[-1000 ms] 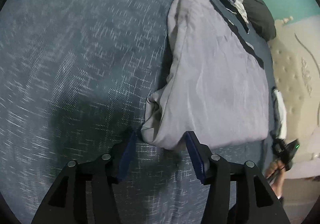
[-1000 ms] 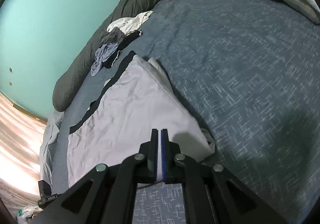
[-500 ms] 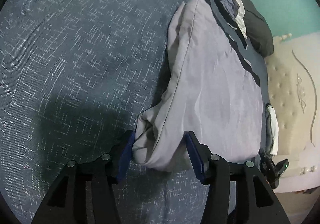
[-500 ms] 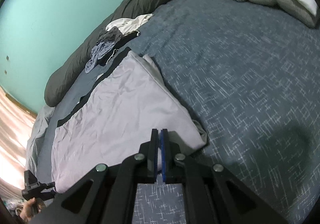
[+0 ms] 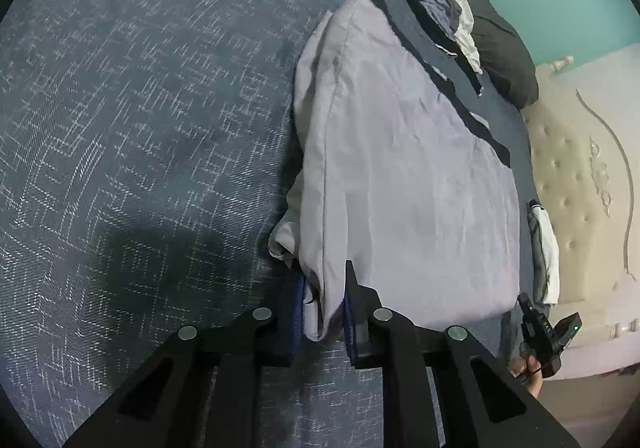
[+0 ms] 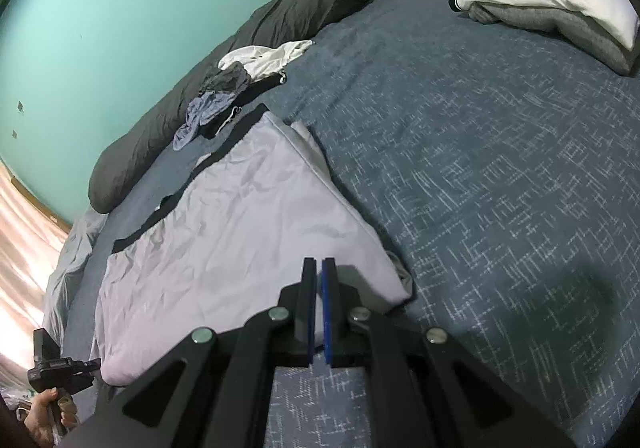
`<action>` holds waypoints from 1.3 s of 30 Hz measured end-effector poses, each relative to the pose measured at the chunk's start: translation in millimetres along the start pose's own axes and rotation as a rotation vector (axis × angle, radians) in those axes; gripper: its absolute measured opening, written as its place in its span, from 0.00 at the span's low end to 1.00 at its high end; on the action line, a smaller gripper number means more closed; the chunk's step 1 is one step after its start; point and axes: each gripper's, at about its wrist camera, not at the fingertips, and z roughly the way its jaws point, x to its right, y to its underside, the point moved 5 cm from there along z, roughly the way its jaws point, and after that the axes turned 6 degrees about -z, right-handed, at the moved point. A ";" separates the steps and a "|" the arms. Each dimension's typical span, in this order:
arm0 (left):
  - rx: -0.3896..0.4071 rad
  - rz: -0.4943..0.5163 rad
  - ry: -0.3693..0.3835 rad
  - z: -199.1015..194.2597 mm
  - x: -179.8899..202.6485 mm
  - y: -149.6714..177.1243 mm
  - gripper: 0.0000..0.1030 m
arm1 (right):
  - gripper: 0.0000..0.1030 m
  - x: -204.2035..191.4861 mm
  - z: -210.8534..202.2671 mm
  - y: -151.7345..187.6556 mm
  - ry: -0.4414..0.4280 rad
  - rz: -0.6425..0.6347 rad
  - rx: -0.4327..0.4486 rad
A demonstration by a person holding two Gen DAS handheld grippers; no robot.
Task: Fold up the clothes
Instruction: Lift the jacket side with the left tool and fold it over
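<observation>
A blue patterned bed (image 6: 500,176) carries the pale lilac garment (image 5: 400,176), lying flat and doubled near its edge. Soft, light and limp, it likely sags unless pinched at corners. The left hand-held gripper (image 5: 322,312) clamps its near corner; the right hand-held gripper (image 6: 319,304), pads nearly together, seems to pinch the near edge.

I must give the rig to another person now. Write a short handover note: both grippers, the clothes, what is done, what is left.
Left gripper: shut on a corner of the lilac garment.
Right gripper: shut, over the garment's near edge; a grip on cloth cannot be confirmed.
The garment lies partly folded on the blue bedspread. A folded white and grey stack sits near the headboard. A loose pile of clothes waits by the dark bolster.
Left: finish this fold, then the loose pile.
</observation>
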 end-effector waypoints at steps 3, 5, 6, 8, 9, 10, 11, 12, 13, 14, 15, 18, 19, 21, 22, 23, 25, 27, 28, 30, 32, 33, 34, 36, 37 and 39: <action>0.020 0.014 0.004 -8.1 9.6 0.2 0.13 | 0.02 0.8 0.8 0.1 -0.005 0.009 0.000; 0.042 0.040 0.013 -16.6 23.3 0.3 0.12 | 0.02 1.0 1.4 0.2 -0.009 0.012 0.000; 0.048 0.058 0.015 -19.8 32.0 0.4 0.12 | 0.02 1.0 1.6 0.3 -0.011 0.010 0.000; 0.060 0.093 0.018 -26.3 49.4 0.5 0.12 | 0.02 2.9 1.1 -0.2 -0.016 0.014 0.005; 0.062 0.106 0.022 -28.7 58.7 0.5 0.12 | 0.02 4.8 0.5 -0.8 -0.022 0.024 0.009; 0.065 0.123 0.026 -30.1 73.2 0.1 0.12 | 0.03 6.4 -0.1 -1.4 -0.028 0.032 0.011; 0.067 0.135 0.030 -30.8 84.8 -0.6 0.12 | 0.03 7.8 -0.8 -1.9 -0.034 0.040 0.012; 0.070 0.146 0.034 -31.5 96.4 -1.2 0.12 | 0.03 9.1 -1.5 -2.5 -0.040 0.047 0.012; 0.074 0.164 0.032 -32.7 107.7 0.2 0.11 | 0.03 10.5 -2.3 -3.0 -0.046 0.054 0.013; 0.077 0.182 0.030 -34.0 119.1 1.6 0.11 | 0.03 11.9 -3.0 -3.6 -0.052 0.062 0.014; 0.075 0.208 0.036 -32.5 134.4 3.5 0.11 | 0.03 13.2 -4.2 -4.3 -0.058 0.066 0.017; 0.069 0.284 0.052 -27.8 180.6 9.5 0.09 | 0.03 16.6 -8.9 -6.7 -0.072 0.075 0.031; 0.067 0.309 0.058 -26.3 196.0 11.5 0.09 | 0.03 18.9 -9.9 -7.2 -0.075 0.082 0.034; 0.063 0.360 0.069 -23.2 226.8 15.5 0.09 | 0.03 23.7 -11.5 -8.2 -0.080 0.096 0.037; 0.061 0.385 0.075 -21.6 242.2 17.5 0.09 | 0.03 24.9 -12.2 -8.8 -0.084 0.098 0.038; 0.053 0.409 0.079 -14.6 259.6 21.5 0.09 | 0.03 26.2 -12.9 -9.5 -0.089 0.101 0.039; 0.024 0.458 0.084 3.3 292.5 34.3 0.08 | 0.03 28.7 -14.3 -10.9 -0.098 0.106 0.041; -0.006 0.497 0.110 21.0 321.0 52.5 0.08 | 0.03 31.2 -15.7 -12.2 -0.108 0.111 0.043; -0.020 0.516 0.123 29.8 335.3 61.7 0.08 | 0.03 32.5 -16.4 -12.9 -0.112 0.114 0.044; -0.049 0.554 0.149 47.4 363.7 79.9 0.08 | 0.03 35.0 -17.8 -14.2 -0.122 0.119 0.045; -0.096 0.596 0.155 74.1 382.9 102.2 0.08 | 0.03 37.5 -19.2 -15.6 -0.131 0.124 0.047; -0.120 0.616 0.158 87.5 392.4 113.4 0.08 | 0.03 38.8 -20.0 -16.3 -0.136 0.126 0.048; -0.143 0.624 0.158 95.4 393.8 125.0 0.08 | 0.03 40.1 -20.7 -17.0 -0.140 0.129 0.049; -0.216 0.620 0.114 131.3 391.8 144.8 0.08 | 0.03 42.8 -21.6 -18.0 -0.147 0.134 0.050; -0.246 0.607 0.095 145.3 386.8 151.8 0.09 | 0.03 44.7 -21.3 -18.2 -0.149 0.140 0.049; -0.264 0.626 0.056 161.8 382.7 163.0 0.09 | 0.03 48.0 -20.8 -19.0 -0.155 0.152 0.047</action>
